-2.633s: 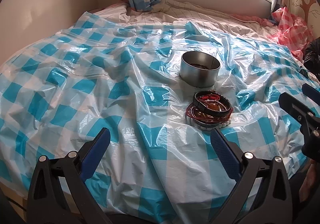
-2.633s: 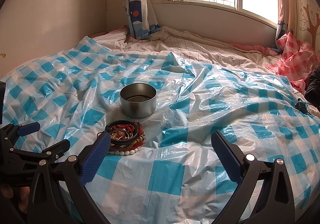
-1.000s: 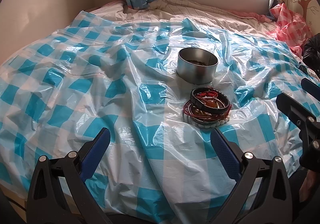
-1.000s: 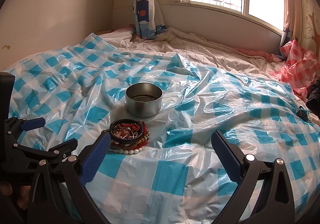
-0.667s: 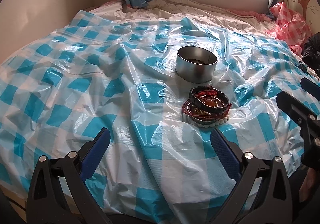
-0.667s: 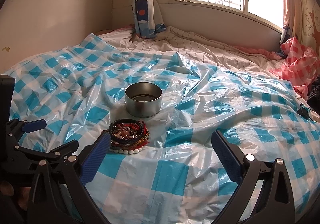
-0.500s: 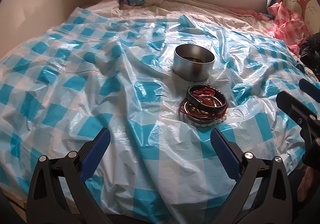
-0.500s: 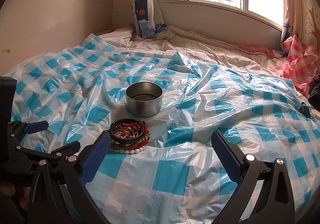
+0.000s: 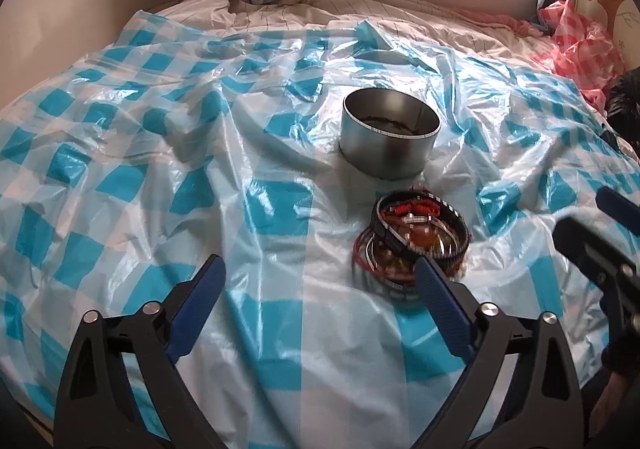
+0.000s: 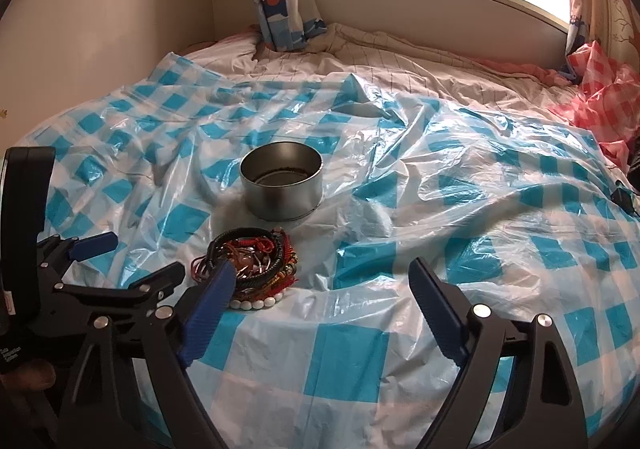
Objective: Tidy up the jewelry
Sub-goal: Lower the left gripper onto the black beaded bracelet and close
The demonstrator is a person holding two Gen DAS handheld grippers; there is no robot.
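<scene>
Jaws wide on both tools, just narrowed a little, gripping nothing. Left gripper [image 9: 318,273] with blue pads spread over crinkled blue-and-white checked plastic sheet [image 9: 120,177]; right-hand pad overlapping the near edge of the bracelet pile [image 9: 420,239] in view, contact not clear. Right gripper [image 10: 320,277] likewise spread and empty, with its left pad in front of the same pile's near-left side.

Bracelet pile heaped on the sheet: black bands, red cords, amber beads, a white bead strand at the bottom. Just beyond it, close but apart, round metal tin [image 10: 282,179], upright, open-topped, something dark low inside, too dim to name.

Task judged barely started: the whole pile apparently outside the tin, nothing lifted. Left to do, probably: picking pieces off the heap and placing them in the tin.

Pile off-centre for both tools, to the right of the left gap and to the left of the right gap.
</scene>
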